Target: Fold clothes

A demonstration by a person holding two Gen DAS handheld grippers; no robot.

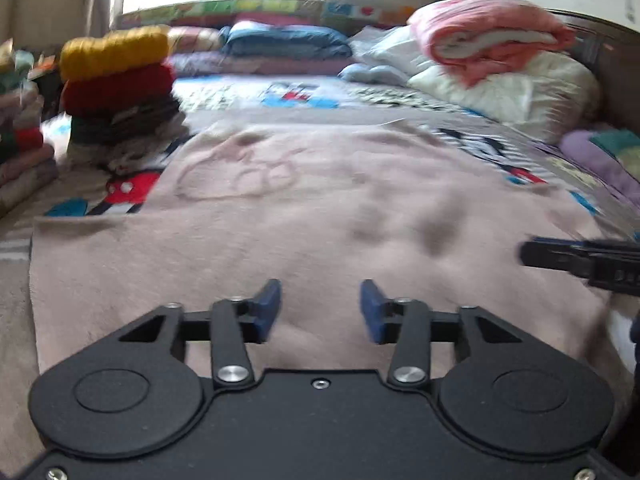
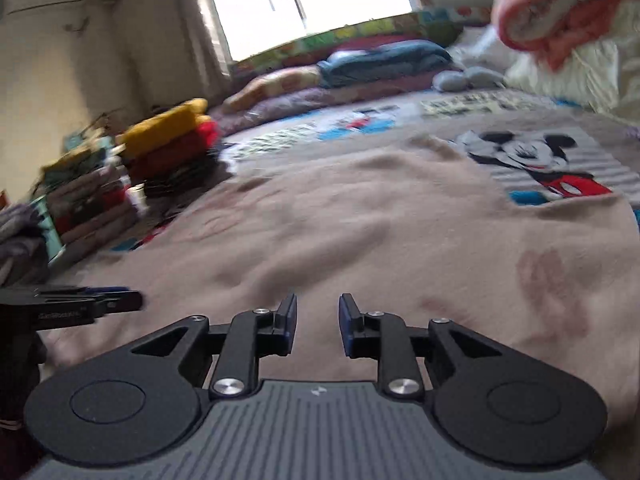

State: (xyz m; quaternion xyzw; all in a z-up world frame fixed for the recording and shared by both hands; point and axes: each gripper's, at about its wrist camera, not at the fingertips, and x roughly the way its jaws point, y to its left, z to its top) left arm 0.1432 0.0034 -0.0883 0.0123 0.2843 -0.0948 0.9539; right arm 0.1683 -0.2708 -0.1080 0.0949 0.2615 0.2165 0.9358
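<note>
Bedroom laundry session: a beige fleece garment [image 1: 304,220] lies spread flat across the middle of a bed covered in a cartoon-mouse bedspread [image 2: 532,160], seemingly smoothed out so its edges can be brought together in a fold. The left gripper [image 1: 320,312] hovers over the garment's near edge with its blue pads parted and nothing between them; the right gripper [image 2: 318,330] hangs beside it, its gap narrower and likewise empty. Both point forward and slightly down at the cloth, apparently poised between grasps rather than holding it. To the left, a stack of folded clothes [image 1: 120,92], topped by yellow and red pieces, stands at the bed's side, evidently where finished items go. A pink blanket [image 1: 492,36] rests on white bedding near the headboard, clear of the working area.
</note>
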